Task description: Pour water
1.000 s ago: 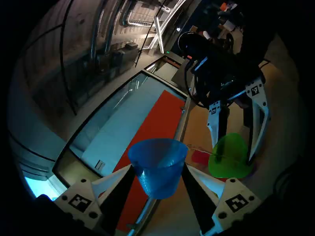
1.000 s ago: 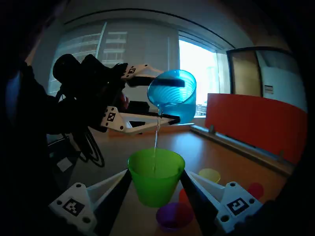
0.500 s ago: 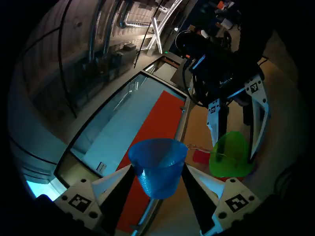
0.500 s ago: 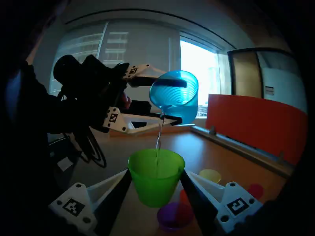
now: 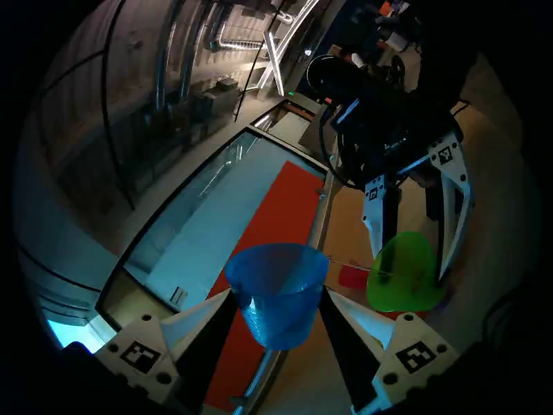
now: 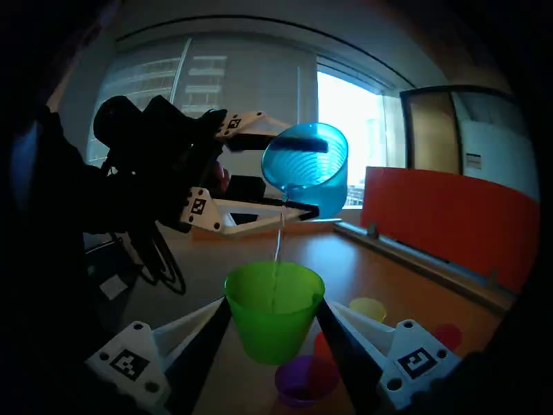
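Note:
My left gripper (image 5: 276,315) is shut on a blue plastic cup (image 5: 278,290). In the right gripper view that blue cup (image 6: 307,166) is tipped on its side above, held by the left gripper (image 6: 304,176), and a thin stream of water (image 6: 278,238) falls from its lip. The stream lands in a green cup (image 6: 274,311), held upright in my right gripper (image 6: 274,321), which is shut on it. In the left gripper view the green cup (image 5: 404,273) sits between the right gripper's white fingers (image 5: 377,221) at the right.
Under the green cup lies a wooden table (image 6: 387,277) with a purple cup (image 6: 304,380), a yellow cup (image 6: 368,306) and a pink one (image 6: 449,334). An orange partition (image 6: 456,221) runs along the table's right side. A person's dark sleeve (image 6: 62,200) is at left.
The blue cup stays tipped and the water keeps running into the green cup. Both grippers have barely shifted.

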The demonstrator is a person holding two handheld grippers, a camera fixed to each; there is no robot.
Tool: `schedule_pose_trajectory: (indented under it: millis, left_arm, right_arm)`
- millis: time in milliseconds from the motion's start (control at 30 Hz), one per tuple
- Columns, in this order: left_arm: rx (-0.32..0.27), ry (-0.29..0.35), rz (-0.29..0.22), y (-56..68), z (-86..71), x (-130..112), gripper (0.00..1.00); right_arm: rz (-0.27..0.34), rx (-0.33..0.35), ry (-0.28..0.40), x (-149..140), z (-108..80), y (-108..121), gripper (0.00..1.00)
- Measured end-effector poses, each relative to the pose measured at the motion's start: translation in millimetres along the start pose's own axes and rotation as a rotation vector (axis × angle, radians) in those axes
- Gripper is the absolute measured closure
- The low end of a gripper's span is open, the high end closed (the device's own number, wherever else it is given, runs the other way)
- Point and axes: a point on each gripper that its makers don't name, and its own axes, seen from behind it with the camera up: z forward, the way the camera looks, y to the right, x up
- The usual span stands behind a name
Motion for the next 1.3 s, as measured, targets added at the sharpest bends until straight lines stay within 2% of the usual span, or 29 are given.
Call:
schedule_pose_trajectory:
  millis: [1300]
  left_arm:
    - [0.012, 0.002, 0.070, -1.8, 0.8, 4.4, 0.19]
  right_arm:
    - [-0.006, -0.007, 0.009, 1.8, -0.6, 1.9, 0.11]
